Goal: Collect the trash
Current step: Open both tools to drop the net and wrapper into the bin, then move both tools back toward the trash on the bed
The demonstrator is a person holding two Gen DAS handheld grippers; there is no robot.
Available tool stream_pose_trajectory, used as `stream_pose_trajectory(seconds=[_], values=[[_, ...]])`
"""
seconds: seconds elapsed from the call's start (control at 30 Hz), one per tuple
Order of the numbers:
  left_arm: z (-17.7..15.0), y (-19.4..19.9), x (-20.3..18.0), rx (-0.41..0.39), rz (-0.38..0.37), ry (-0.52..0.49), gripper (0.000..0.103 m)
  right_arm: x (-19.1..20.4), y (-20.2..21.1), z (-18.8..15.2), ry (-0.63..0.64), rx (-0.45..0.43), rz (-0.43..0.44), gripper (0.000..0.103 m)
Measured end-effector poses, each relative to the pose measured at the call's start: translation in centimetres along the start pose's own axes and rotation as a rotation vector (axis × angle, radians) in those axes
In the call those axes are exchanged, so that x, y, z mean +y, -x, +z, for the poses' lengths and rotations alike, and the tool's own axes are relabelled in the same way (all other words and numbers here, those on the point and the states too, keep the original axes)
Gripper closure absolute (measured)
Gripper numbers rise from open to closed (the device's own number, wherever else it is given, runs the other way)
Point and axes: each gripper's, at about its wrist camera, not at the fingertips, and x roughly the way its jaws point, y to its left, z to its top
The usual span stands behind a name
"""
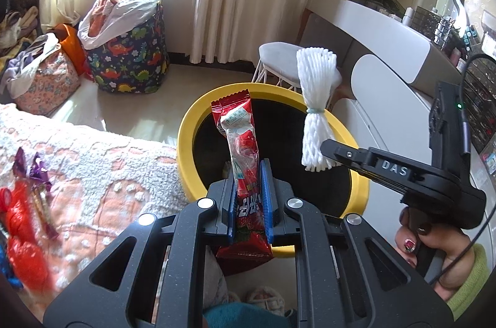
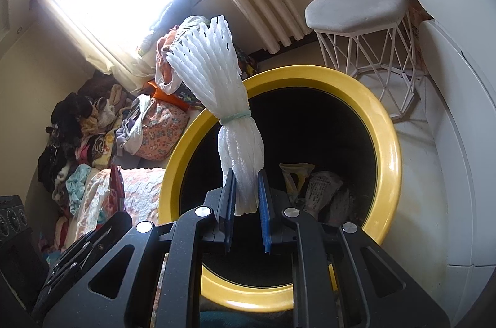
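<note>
Bedroom floor with yellow-rimmed bin (image 1: 186, 123): left tool (image 1: 249, 172) clamped on a red snack wrapper (image 1: 245, 160), right tool (image 2: 245, 182) clamped on a white foam net (image 2: 229, 123), both above the bin's mouth

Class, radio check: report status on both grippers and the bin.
Left gripper shut on red wrapper. Right gripper shut on white foam net. Both above yellow bin. Nothing blocking.

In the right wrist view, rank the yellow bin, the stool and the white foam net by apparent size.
1. yellow bin
2. stool
3. white foam net, though it hangs nearest the camera, so its look is inflated.
</note>
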Motion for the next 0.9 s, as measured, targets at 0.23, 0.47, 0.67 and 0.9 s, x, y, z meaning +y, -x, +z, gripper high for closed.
stream_pose_trajectory(seconds=[0.23,0.47,0.67,0.9], values=[[0.7,-2.2,0.0,0.025,-0.005,0.014,0.094,-0.8,-0.2,0.1,-0.03,0.001,-0.009,0.089],[1.3,-3.1,1.6,0.002,-0.004,0.103,0.044,-1.5,-0.3,0.2,-0.078,0.004,-0.011,0.077],[0.3,-0.9,2.3,-0.053,0.031,0.114,0.01,-0.9,-0.4,0.0,-0.067,-0.012,-0.029,0.059],[-0.6,1.1,3.6,-0.08,0.08,0.141,0.011,0.6,-0.4,0.0,0.011,-0.029,-0.03,0.047]])
